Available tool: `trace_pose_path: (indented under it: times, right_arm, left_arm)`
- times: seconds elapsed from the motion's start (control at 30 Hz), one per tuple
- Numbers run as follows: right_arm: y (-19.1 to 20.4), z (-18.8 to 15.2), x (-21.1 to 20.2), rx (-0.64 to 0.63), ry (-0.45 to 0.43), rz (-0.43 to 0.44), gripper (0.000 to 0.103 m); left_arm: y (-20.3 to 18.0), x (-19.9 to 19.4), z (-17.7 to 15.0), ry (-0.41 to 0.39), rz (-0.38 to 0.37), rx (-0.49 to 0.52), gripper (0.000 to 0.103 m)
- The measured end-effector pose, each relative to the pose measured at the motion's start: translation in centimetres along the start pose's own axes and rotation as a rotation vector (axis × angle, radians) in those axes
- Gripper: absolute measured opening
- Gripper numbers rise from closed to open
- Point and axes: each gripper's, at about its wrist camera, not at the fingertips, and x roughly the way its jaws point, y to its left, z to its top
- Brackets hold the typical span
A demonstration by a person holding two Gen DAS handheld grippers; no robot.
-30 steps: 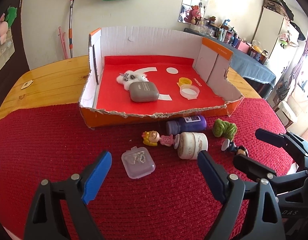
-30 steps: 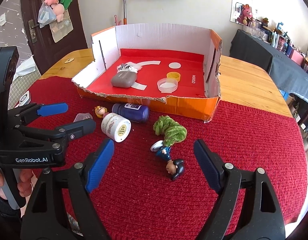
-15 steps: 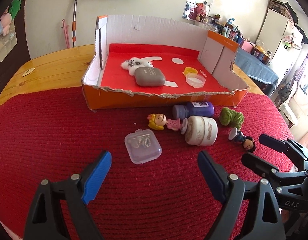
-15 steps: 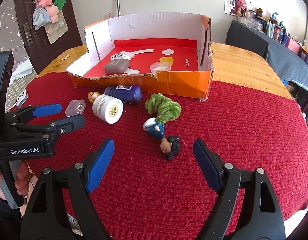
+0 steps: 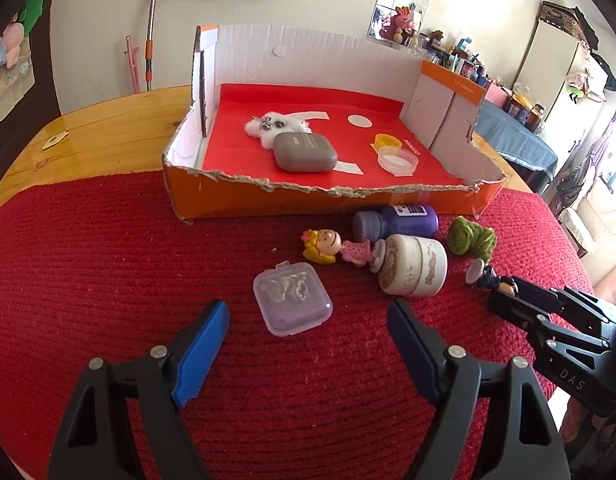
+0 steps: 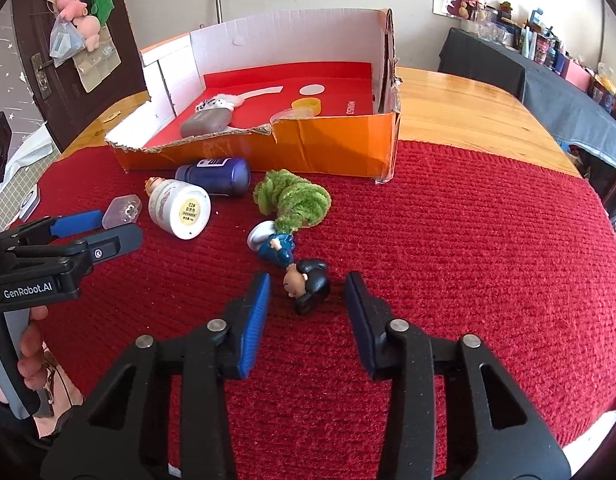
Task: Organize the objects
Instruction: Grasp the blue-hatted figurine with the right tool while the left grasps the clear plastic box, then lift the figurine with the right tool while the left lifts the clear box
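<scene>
An open orange cardboard box (image 5: 308,200) (image 6: 328,148) with a red floor holds a grey case (image 5: 305,152), a white fluffy toy (image 5: 273,124) and two lids. On the red mat in front lie a clear plastic box (image 5: 291,298), a blonde doll (image 5: 328,246), a purple bottle (image 5: 396,222), a white jar (image 5: 412,264) (image 6: 179,208), a green knit piece (image 6: 291,200) and a blue boy figurine (image 6: 295,264). My left gripper (image 5: 308,316) is open, just short of the clear box. My right gripper (image 6: 308,292) is open with the figurine's head between its fingertips.
The red mat (image 6: 468,260) covers the near part of a wooden table (image 6: 460,104). A dark cloth-covered side table (image 6: 548,76) with clutter stands at the right. A dark door (image 6: 47,60) with hanging toys is at the left.
Both grippers moved forward and lower. The right jaws narrowed around the figurine's head. The clear box now sits nearer the left fingertips.
</scene>
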Motion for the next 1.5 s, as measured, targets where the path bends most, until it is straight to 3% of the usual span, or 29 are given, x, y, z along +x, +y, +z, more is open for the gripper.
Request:
trace_pose_path:
  times: [0.17,0.5,0.57,1.5]
  right_arm:
    - [0.5,0.2,0.3,-0.024,-0.005,-0.002,0.023]
    - [1.3,0.6,0.6,-0.052,-0.007,0.014,0.023]
    - [1.5,0.6,0.6,-0.056,-0.008,0.021,0.022]
    - [3.6,1.3,-2.3,-0.084,-0.086,0.087,0.022]
  left_arm:
    - [0.1,0.1,0.3,-0.003,0.002,-0.001,0.071]
    - [0.5,0.7,0.9,-0.021,0.034,-0.005,0.050]
    - [0.7,0.6,0.9,-0.025,0.033,-0.009,0.041]
    - [-1.2,-2.8,0.1,-0.067,-0.054,0.024,0.041]
